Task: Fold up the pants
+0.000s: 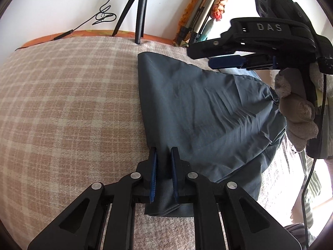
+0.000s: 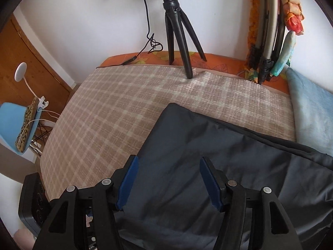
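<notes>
Dark grey pants (image 1: 208,114) lie folded on a beige checked blanket (image 1: 68,104). My left gripper (image 1: 164,156) is shut on the near corner of the pants, with cloth pinched between its blue pads. In the right wrist view the pants (image 2: 208,166) spread below my right gripper (image 2: 168,166), which is open and empty above the cloth. The right gripper also shows in the left wrist view (image 1: 220,61), hovering over the far edge of the pants, held by a gloved hand (image 1: 295,112).
A black tripod (image 2: 179,31) stands at the far edge of the blanket (image 2: 116,104). A folded tripod (image 2: 268,41) leans in the right corner. A light blue towel (image 2: 308,108) lies at the right. A blue chair (image 2: 16,125) stands left of the bed.
</notes>
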A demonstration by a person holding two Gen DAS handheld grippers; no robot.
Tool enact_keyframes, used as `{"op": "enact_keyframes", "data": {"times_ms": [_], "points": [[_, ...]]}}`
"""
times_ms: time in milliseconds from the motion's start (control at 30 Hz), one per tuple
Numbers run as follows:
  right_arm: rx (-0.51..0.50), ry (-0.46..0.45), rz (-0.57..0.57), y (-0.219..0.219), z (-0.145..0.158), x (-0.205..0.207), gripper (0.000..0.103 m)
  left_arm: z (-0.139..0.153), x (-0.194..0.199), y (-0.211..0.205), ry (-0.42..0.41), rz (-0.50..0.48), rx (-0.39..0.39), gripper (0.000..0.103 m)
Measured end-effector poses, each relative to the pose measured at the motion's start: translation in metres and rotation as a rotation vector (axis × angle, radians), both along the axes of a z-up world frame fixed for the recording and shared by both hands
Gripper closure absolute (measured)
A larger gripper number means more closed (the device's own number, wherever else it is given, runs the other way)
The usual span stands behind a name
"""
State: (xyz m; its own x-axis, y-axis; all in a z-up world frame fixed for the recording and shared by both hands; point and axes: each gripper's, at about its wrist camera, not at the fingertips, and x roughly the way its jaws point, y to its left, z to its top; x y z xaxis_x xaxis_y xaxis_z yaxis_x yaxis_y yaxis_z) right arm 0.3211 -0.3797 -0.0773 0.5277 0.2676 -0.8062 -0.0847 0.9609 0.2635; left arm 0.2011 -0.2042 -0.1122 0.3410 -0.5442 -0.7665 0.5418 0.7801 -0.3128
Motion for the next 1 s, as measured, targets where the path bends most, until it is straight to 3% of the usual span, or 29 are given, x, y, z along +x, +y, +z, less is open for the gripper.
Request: {"op": "enact_keyframes", "data": {"times_ms": [200, 467, 533, 700, 800, 833, 1000], "points": [[0.020, 0.105, 0.009, 0.042, -0.031, 0.043, 0.040, -0.002, 0.001, 0.005, 0.009, 0.000, -0.032, 0.092], [-0.136, 0.201, 0.003, 0.075, -0.056, 0.070, 0.043, 0.000, -0.004, 0.001, -0.033, -0.034, -0.013, 0.092], [-0.187, 0.210, 0.006, 0.080, -0.058, 0.073, 0.047, 0.001, -0.004, 0.000, -0.038, -0.036, -0.006, 0.092], [-0.244, 0.217, -0.014, 0.078, -0.058, 0.078, 0.084, 0.001, -0.004, 0.000, -0.038, -0.020, 0.020, 0.090], [-0.201, 0.209, -0.028, 0.066, -0.057, 0.076, 0.095, -0.005, -0.002, 0.003, -0.016, -0.002, 0.048, 0.071], [-0.181, 0.205, -0.034, 0.063, -0.057, 0.074, 0.096, -0.008, -0.001, 0.004, -0.006, 0.011, 0.058, 0.056], [-0.104, 0.163, -0.049, 0.043, -0.050, 0.067, 0.103, -0.009, -0.001, 0.004, 0.013, 0.005, 0.022, 0.058]]}}
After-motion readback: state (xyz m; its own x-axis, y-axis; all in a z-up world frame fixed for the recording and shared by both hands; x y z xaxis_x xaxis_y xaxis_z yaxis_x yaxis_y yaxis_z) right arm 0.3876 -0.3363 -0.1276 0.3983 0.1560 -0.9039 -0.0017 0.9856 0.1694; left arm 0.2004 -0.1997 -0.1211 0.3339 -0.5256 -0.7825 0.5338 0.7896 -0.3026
